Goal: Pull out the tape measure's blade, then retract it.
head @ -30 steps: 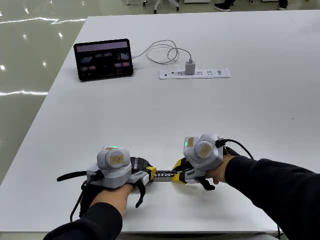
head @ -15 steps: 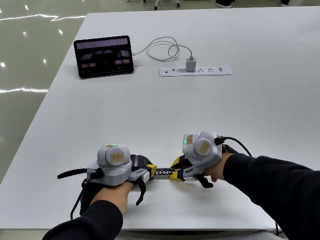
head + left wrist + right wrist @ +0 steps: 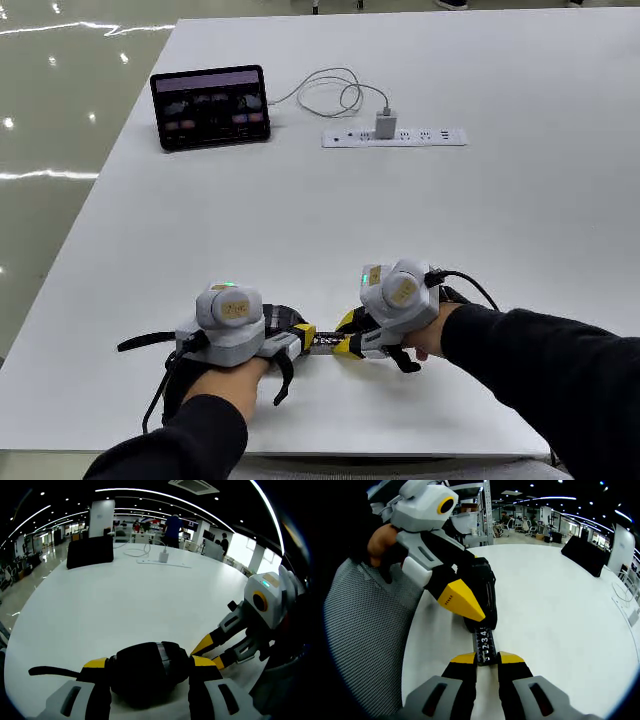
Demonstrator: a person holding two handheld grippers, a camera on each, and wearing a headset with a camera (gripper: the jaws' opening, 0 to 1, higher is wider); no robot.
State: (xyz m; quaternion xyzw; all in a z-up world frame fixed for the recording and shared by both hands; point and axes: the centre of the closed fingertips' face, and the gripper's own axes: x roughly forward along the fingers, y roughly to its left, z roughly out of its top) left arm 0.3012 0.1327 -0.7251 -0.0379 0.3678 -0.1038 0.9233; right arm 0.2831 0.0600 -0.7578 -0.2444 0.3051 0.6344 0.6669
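— Starting with the table [image 3: 480, 230], what sits on it?

— It has a white top. A dark tablet [image 3: 211, 106] stands at the far left, and a power strip [image 3: 394, 137] lies to its right. A charger [image 3: 385, 128] is plugged into the strip, and a cable [image 3: 325, 98] loops between the two.

— And the grippers?

— Both are at the near edge, facing each other. The left gripper [image 3: 150, 662] has its jaws clamped on either side of the black tape measure [image 3: 145, 675], which rests on the table.

— The other?

— The right gripper [image 3: 486, 659] pinches the blade [image 3: 485, 642] between closed yellow tips, just beside the case. A short stretch of blade with printed numbers shows between them.
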